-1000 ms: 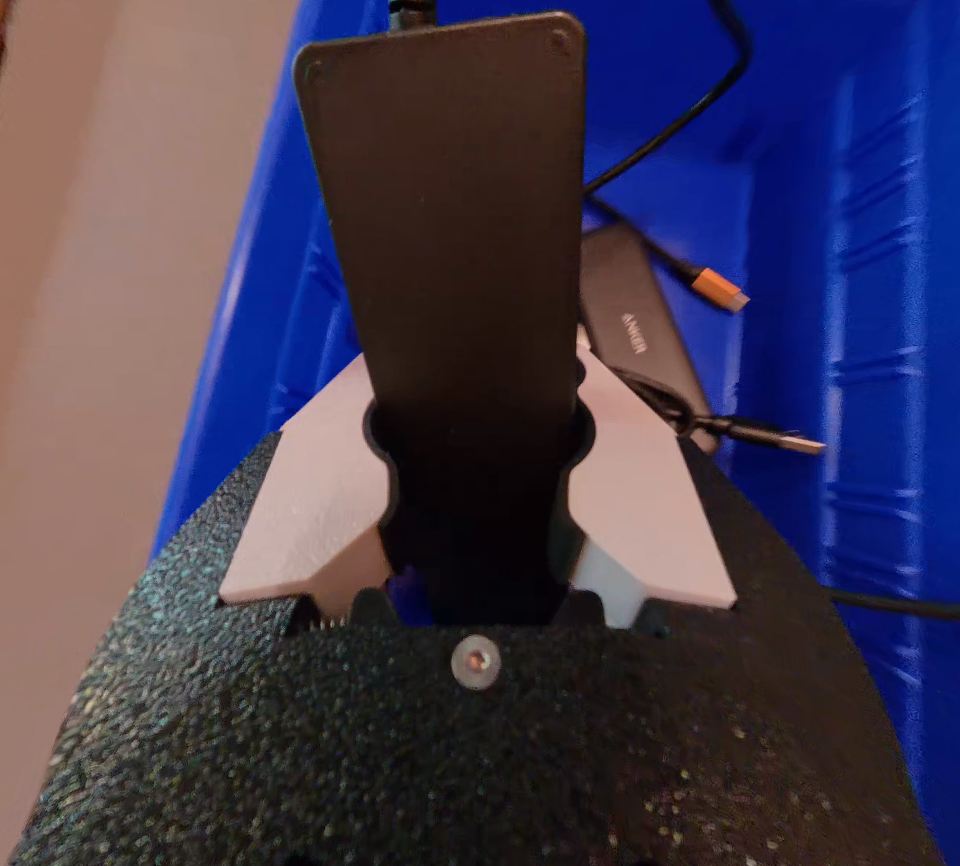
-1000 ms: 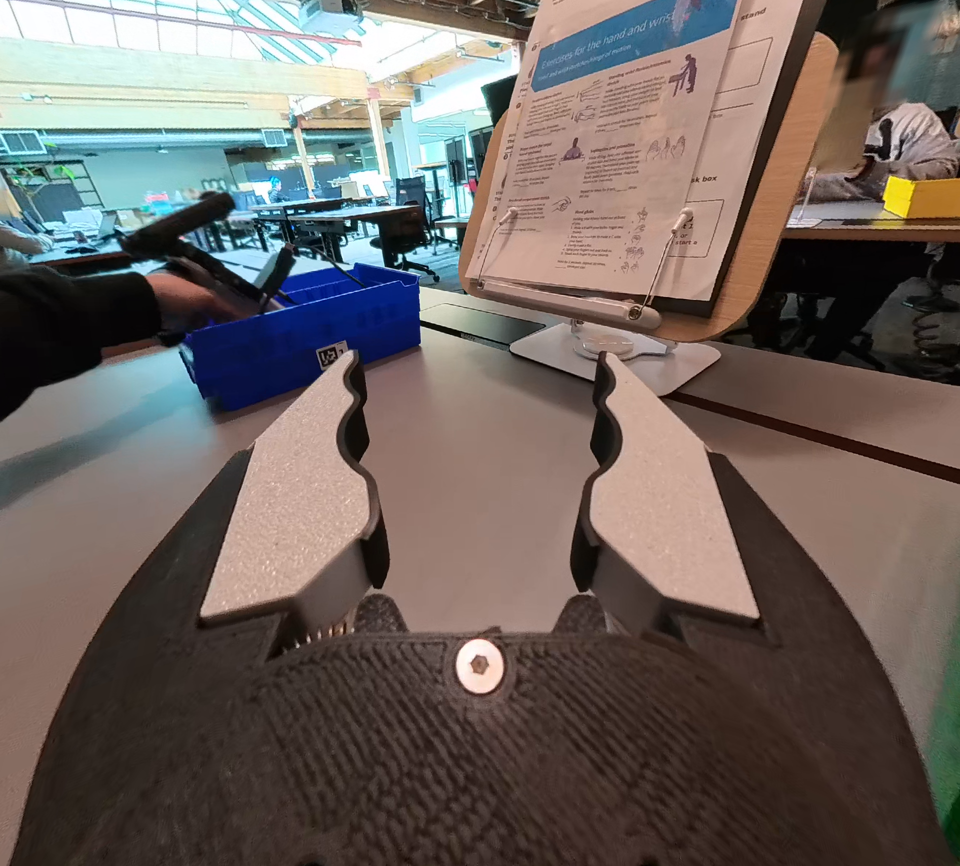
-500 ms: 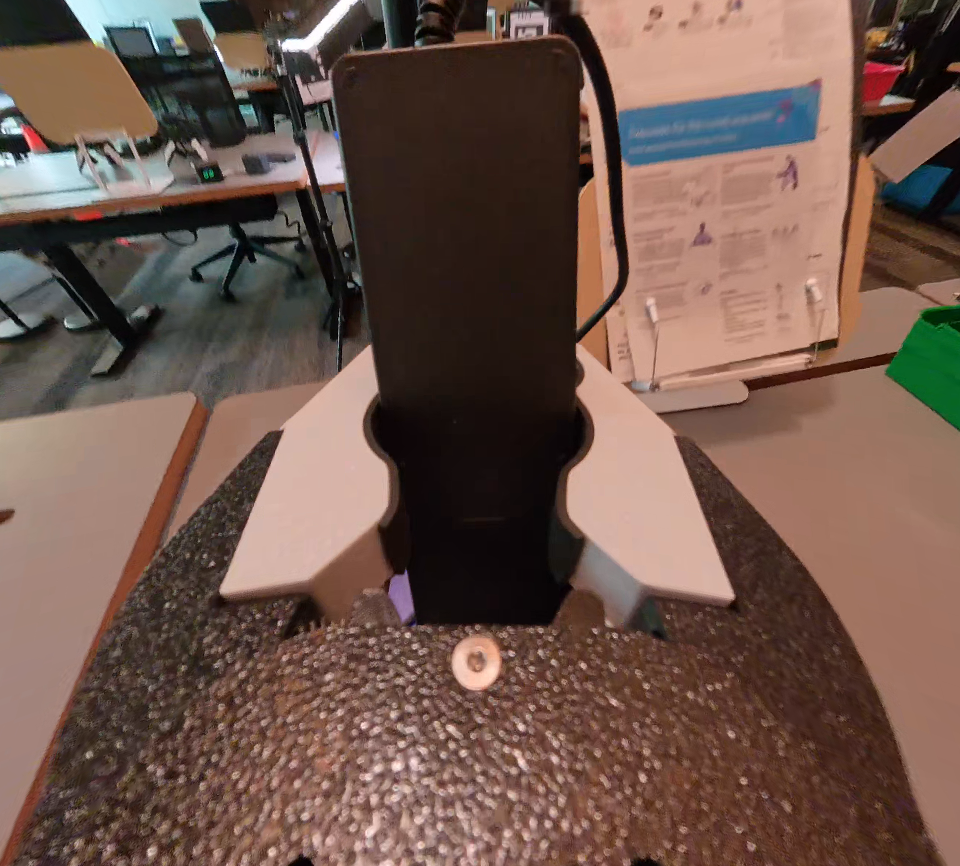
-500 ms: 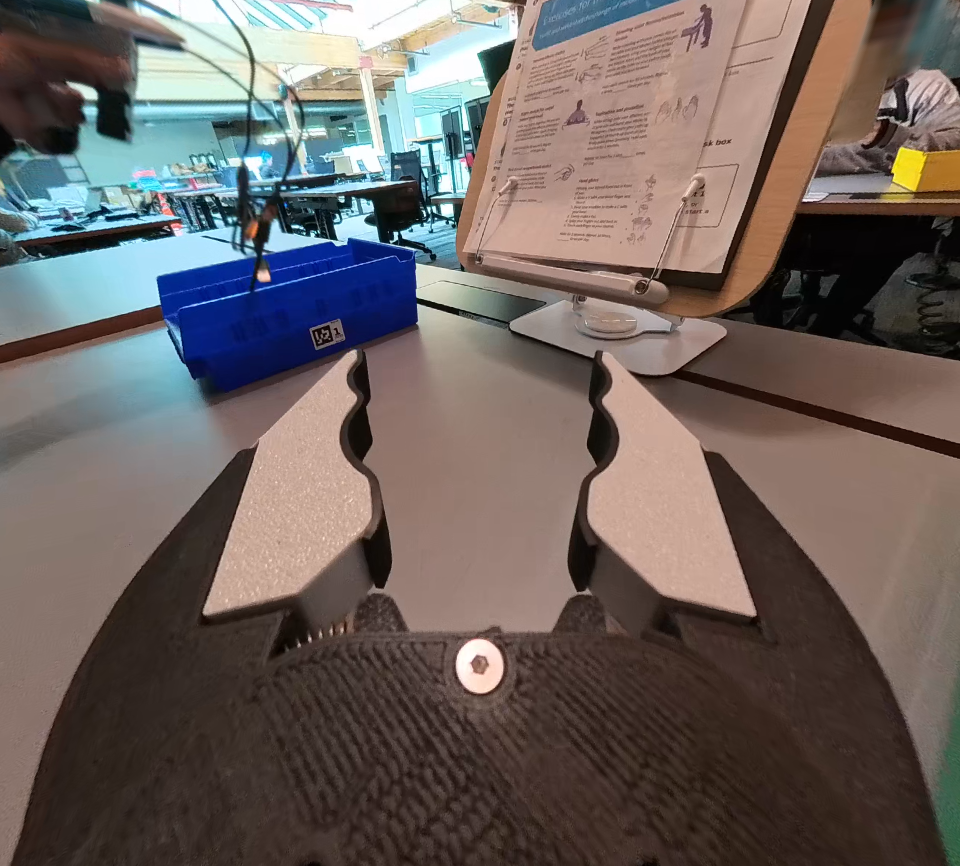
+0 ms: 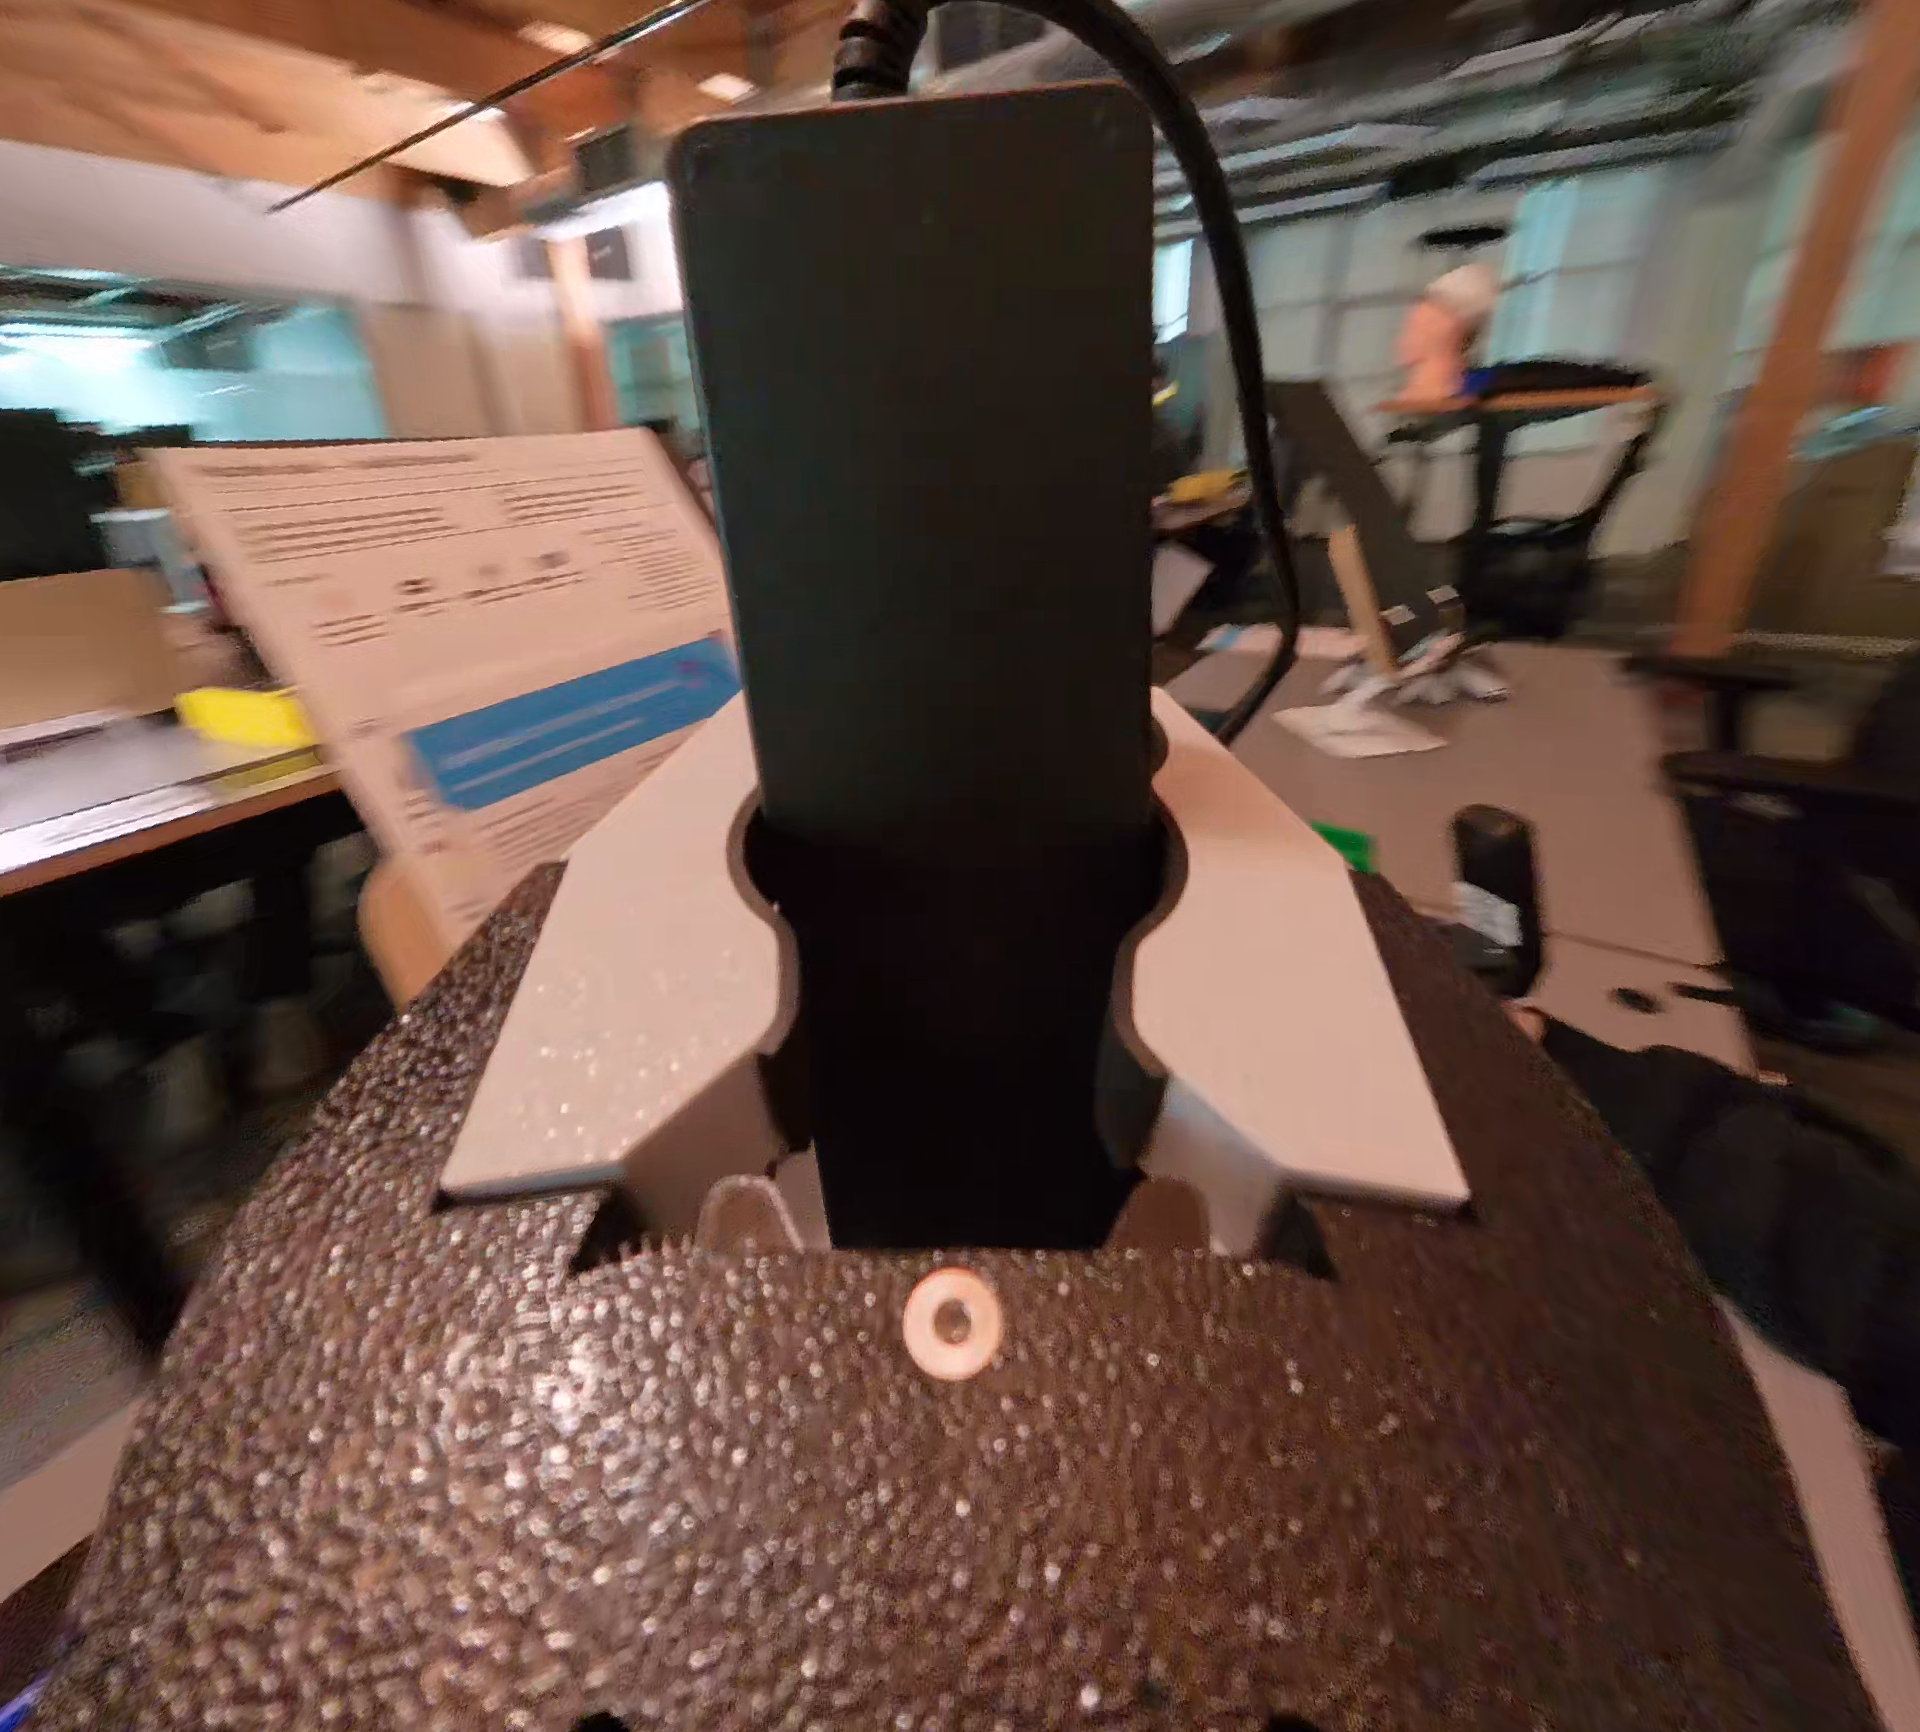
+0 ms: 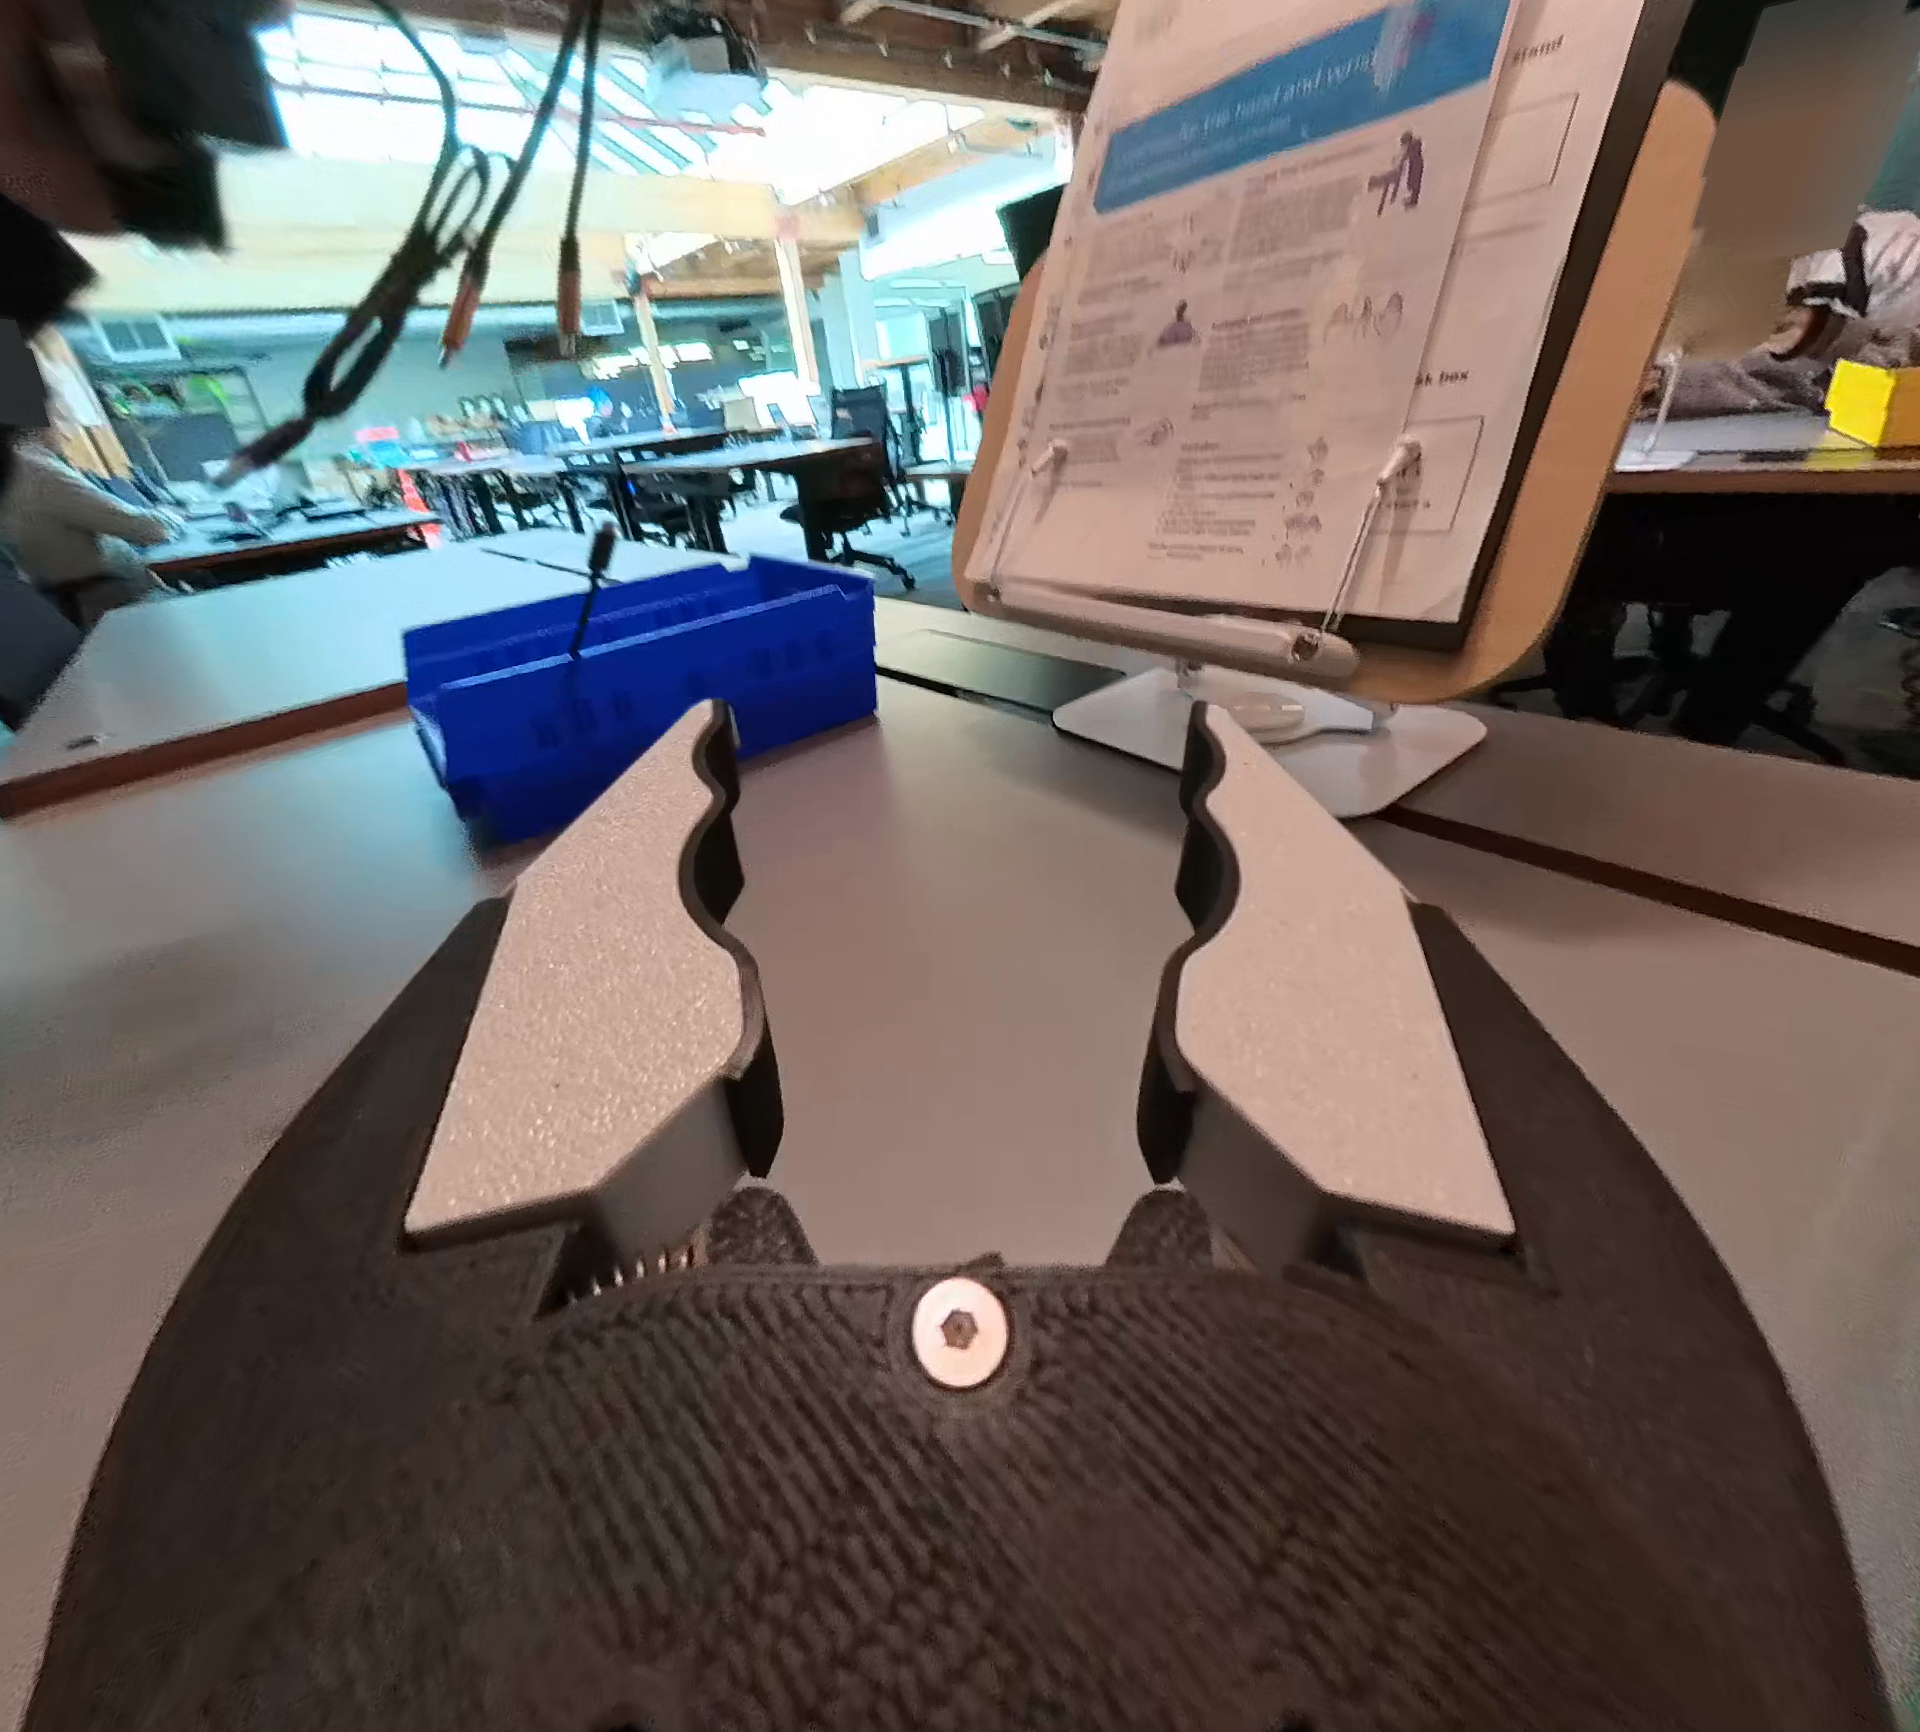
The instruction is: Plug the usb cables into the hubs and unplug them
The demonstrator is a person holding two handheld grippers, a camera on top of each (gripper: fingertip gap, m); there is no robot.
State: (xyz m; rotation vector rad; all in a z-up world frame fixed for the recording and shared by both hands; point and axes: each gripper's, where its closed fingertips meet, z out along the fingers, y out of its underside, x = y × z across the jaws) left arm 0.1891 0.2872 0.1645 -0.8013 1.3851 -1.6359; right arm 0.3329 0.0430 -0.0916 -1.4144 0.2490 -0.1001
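**A:** Black and flat, the hub point(image 5: 925, 477) stood clamped between the fingers of your left gripper point(image 5: 951, 809). You held it by its lower end, high in the air, above and to the left of the blue bin point(image 6: 644, 674). Its own thick cord point(image 5: 1195, 155) came out of the top edge and curved down the right side.

**B:** Why did you think I held it so?

**A:** I judged you had lifted it clear of the blue bin so the cables point(image 6: 457, 269) could hang free and untangle. In the right wrist view they dangled from your left gripper, well above the blue bin.

**B:** How many cables?

**A:** I counted three hanging plug ends, two with orange collars, one lower and blurred. I could not tell if they were three separate cables or fewer, looped. One more thin cable end point(image 6: 590, 586) stuck up out of the blue bin. One hub was in view; the inside of the bin was hidden.

**B:** And my right gripper point(image 6: 956, 861)?

**A:** Its fingers stood wide apart with nothing between them, low over the table point(image 6: 966, 851), just in front of the blue bin. One paper stand point(image 6: 1299, 332) stood to the right of the blue bin. No plug was inserted yet, as far as I could see.
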